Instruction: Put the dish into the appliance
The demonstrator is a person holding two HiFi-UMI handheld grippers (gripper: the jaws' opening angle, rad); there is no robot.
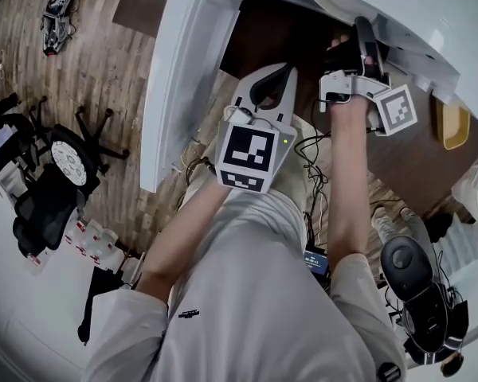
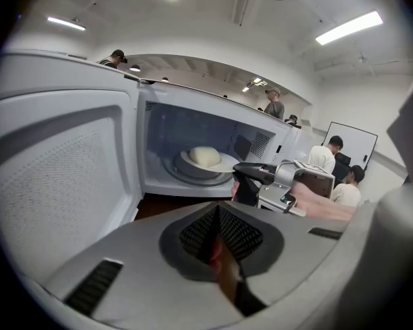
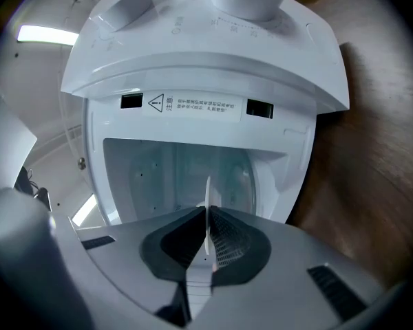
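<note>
The white microwave stands with its door swung wide to the left. Inside, on the turntable, rests a white plate carrying a pale round bun. My right gripper reaches to the cavity's mouth and is shut on the plate's near rim; in the right gripper view that rim shows as a thin white edge pinched between the pads of the right gripper. My left gripper hangs back in front of the opening, shut with nothing in it. The head view shows both, left gripper and right gripper.
The microwave sits on a dark wooden table. A yellow object lies at the table's right. The open door juts out on the left. Several people sit or stand behind. An office chair is on the floor at left.
</note>
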